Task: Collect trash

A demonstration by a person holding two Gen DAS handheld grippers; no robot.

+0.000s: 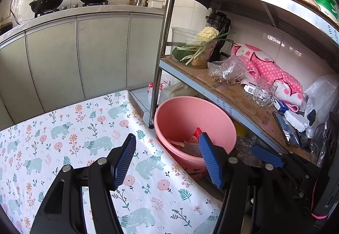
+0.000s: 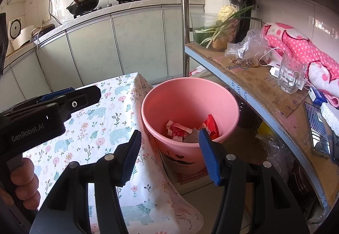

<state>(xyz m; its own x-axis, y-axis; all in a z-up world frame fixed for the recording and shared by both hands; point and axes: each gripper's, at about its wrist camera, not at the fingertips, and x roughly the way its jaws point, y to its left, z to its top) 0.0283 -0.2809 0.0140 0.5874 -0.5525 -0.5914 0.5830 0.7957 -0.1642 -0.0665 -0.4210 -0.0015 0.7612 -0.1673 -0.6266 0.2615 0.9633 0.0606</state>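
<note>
Trash: crumpled red-and-white wrappers and a grey scrap lie at the bottom of the round pink plastic bucket; you have nothing loose left on the visible cloth, so the collecting looks near done.
Bucket placement: it stands on the floor just beside the table's edge and against the metal shelf rack, likely so you can drop things straight off the table.
Table: the white cloth printed with bears and flowers hangs over the corner next to the bucket.
Left gripper: you hold it above the cloth, tilted down toward the bucket, blue pads apart, empty.
Right gripper: angled down over the bucket rim, its 2 pads apart, nothing between them.
Hand: your fingers wrap the left tool's handle.
</note>
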